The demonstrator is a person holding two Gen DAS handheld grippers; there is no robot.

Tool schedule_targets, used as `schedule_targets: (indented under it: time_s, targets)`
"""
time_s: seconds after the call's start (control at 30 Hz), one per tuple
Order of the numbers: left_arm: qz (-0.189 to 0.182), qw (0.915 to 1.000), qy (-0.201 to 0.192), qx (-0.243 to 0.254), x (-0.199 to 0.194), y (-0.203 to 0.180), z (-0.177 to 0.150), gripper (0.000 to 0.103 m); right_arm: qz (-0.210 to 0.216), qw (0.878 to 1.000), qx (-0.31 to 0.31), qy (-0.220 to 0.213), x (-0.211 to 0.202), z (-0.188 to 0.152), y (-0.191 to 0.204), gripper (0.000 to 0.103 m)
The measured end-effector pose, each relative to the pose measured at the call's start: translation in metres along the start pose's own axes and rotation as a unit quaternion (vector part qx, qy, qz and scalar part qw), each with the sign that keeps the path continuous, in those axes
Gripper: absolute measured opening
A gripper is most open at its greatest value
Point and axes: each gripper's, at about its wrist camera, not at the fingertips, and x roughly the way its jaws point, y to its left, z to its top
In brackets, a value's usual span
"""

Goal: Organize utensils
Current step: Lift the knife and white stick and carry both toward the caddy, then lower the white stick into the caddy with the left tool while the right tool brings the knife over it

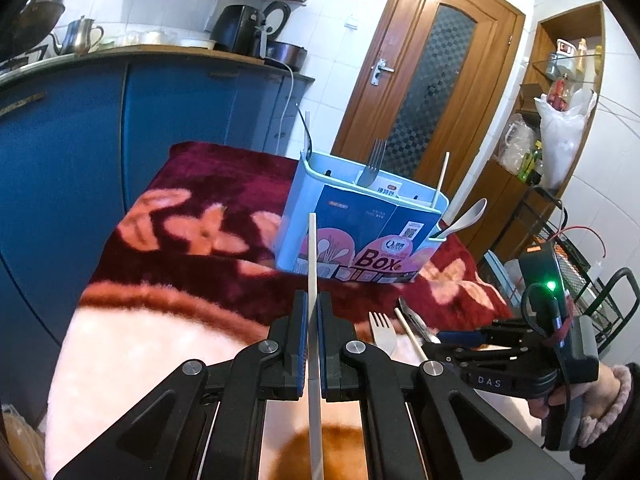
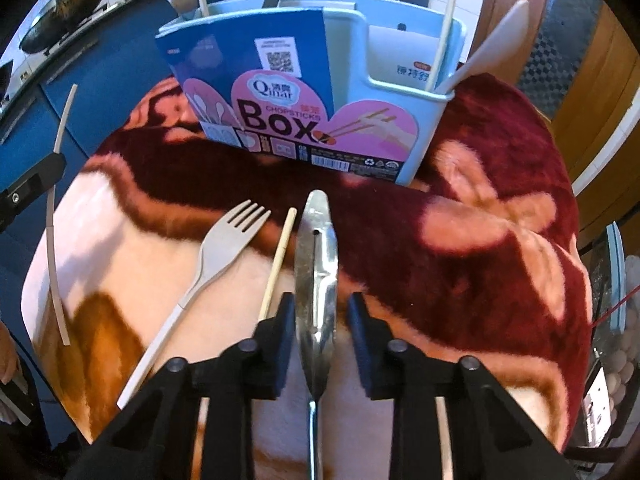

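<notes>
A light blue utensil box (image 1: 360, 224) with a "Box" label stands on the blanket; it also shows in the right wrist view (image 2: 384, 120). It holds a metal fork (image 1: 372, 164), a chopstick (image 1: 440, 178) and a white spoon (image 1: 466, 216). My left gripper (image 1: 313, 312) is shut on a white chopstick (image 1: 312, 248), held upright short of the box. My right gripper (image 2: 319, 312) is open, its jaws on either side of a metal spoon (image 2: 318, 264) lying on the blanket. A beige fork (image 2: 224, 252) and a wooden chopstick (image 2: 278, 264) lie just left of it.
A red and pink floral blanket (image 2: 480, 240) covers the table. Blue kitchen cabinets (image 1: 80, 140) stand to the left, a wooden door (image 1: 432, 80) behind the box. A wire rack (image 1: 580, 264) and shelves with bags are on the right.
</notes>
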Motion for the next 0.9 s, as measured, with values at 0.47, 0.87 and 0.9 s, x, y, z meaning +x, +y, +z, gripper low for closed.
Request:
schedule_targets:
  time_s: [0.47, 0.87, 0.9]
  targets:
    - [-0.013, 0.9986, -0.052, 0.002, -0.016, -0.011, 0.011, 0.004, 0.056, 0.984, 0.071, -0.151, -0.054, -0.031, -0.016, 0.021]
    - [-0.009, 0.9952, -0.097, 0.008, -0.022, -0.019, 0.034, 0.004, 0.05, 0.953, 0.076, -0.29, -0.097, -0.028, -0.007, 0.021]
    - [-0.008, 0.9949, -0.1, 0.009, -0.022, -0.02, 0.035, 0.004, 0.051, 0.95, 0.076, -0.297, -0.099, -0.028, -0.007, 0.021]
